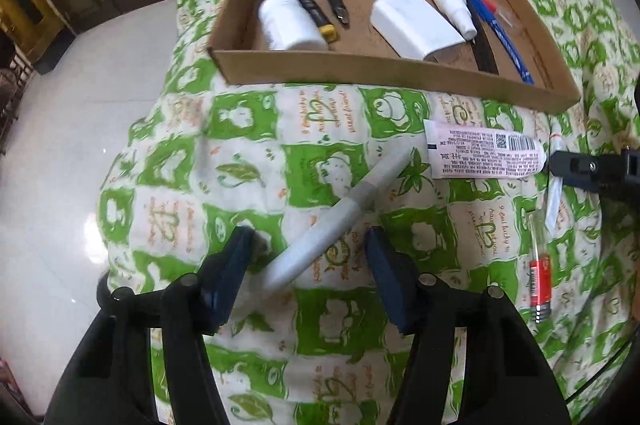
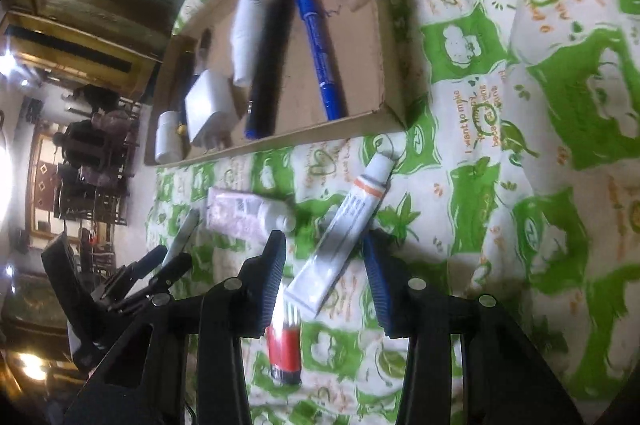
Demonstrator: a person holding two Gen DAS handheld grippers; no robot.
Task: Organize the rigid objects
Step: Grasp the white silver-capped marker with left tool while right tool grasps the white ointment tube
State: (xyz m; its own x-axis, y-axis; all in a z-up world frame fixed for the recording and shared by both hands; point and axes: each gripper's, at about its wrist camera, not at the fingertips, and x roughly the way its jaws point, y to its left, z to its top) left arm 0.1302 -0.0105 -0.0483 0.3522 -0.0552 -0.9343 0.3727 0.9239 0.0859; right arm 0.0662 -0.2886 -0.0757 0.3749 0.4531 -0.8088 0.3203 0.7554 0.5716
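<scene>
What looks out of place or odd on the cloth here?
Four things still lie loose on the cloth, outside the box: a grey pen, a pink tube, a white tube and a red lighter. They lie at mixed angles. Nothing looks spilled or broken.

White tube [image 2: 344, 245] between right claw [image 2: 326, 245] jaws

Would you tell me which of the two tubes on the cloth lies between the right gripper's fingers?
The white tube with the orange band lies between the right gripper's fingers. The pink tube, covered in small print, lies off to its left.
</scene>
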